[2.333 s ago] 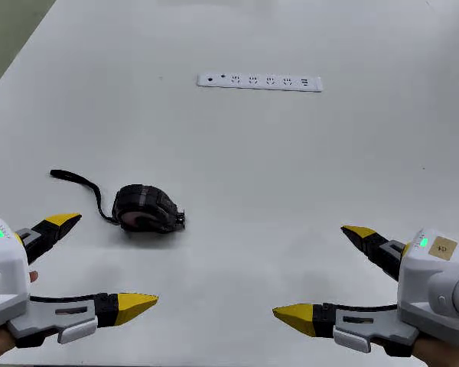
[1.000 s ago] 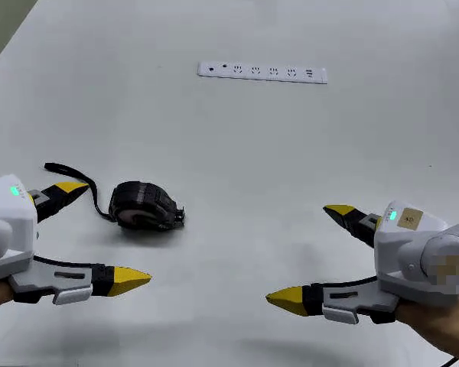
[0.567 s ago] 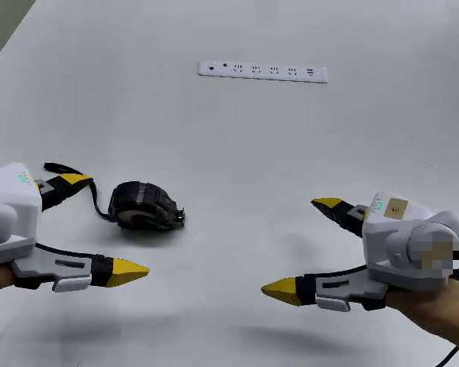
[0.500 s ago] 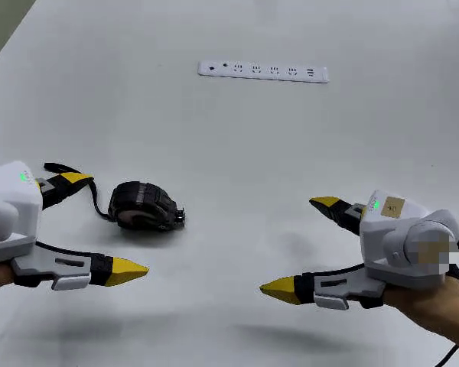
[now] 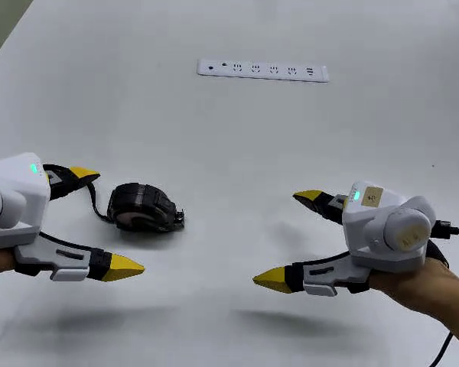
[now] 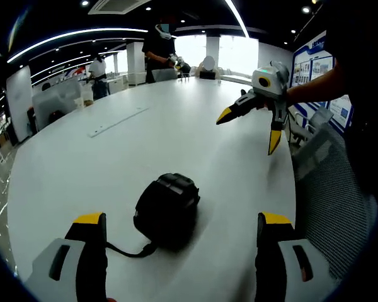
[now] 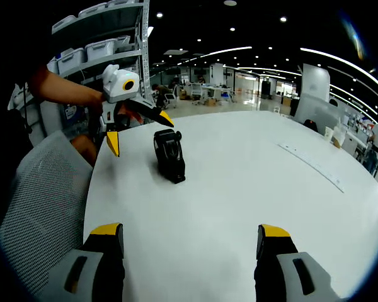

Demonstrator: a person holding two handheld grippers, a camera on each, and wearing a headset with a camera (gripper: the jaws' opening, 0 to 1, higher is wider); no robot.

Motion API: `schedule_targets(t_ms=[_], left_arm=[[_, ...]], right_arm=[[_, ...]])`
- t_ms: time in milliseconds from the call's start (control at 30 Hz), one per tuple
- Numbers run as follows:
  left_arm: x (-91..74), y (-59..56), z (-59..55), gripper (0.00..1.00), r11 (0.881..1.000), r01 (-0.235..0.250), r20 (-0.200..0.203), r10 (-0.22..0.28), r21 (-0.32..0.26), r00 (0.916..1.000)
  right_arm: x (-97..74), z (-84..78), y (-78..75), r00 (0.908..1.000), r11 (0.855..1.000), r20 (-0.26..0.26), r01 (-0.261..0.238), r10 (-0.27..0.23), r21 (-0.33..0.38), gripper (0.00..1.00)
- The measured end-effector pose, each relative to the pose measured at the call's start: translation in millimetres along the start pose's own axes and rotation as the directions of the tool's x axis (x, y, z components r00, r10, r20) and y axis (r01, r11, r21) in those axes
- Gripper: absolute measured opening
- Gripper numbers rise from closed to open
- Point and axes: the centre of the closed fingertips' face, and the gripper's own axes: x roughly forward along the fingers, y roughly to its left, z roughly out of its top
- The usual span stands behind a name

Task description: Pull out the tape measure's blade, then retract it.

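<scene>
Tape measure point(image 5: 144, 207), black, with its blade hook at the case, lies on the white tabletop point(image 5: 237, 145) in the mouth of the left gripper point(image 5: 118, 222), whose jaws stand wide apart and hold nothing. Its black strap point(image 5: 99, 200) trails back past the upper jaw. The right gripper point(image 5: 274, 237), well apart from the case, points towards it with jaws spread just as wide and bare. A tan sticker point(image 5: 369, 196) on its body is too small to read. Beyond both jaws lies a white power strip point(image 5: 262, 71).
</scene>
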Motion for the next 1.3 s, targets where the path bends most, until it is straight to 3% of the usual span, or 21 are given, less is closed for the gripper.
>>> schedule_targets(t_ms=[867, 1300], left_arm=[[11.9, 12.7, -0.9, 0.94, 0.996, 0.055, -0.044, -0.052, 0.064, 0.9977], [14.6, 17.7, -1.5, 0.8, 0.988, 0.104, -0.076, -0.095, 0.117, 0.9925]], right_arm=[[44.3, 25.8, -5.8, 0.9944, 0.99, 0.038, -0.094, 0.099, -0.107, 0.69], [68.6, 33.4, 0.4, 0.9866, 0.973, 0.013, -0.158, 0.163, -0.17, 0.54]])
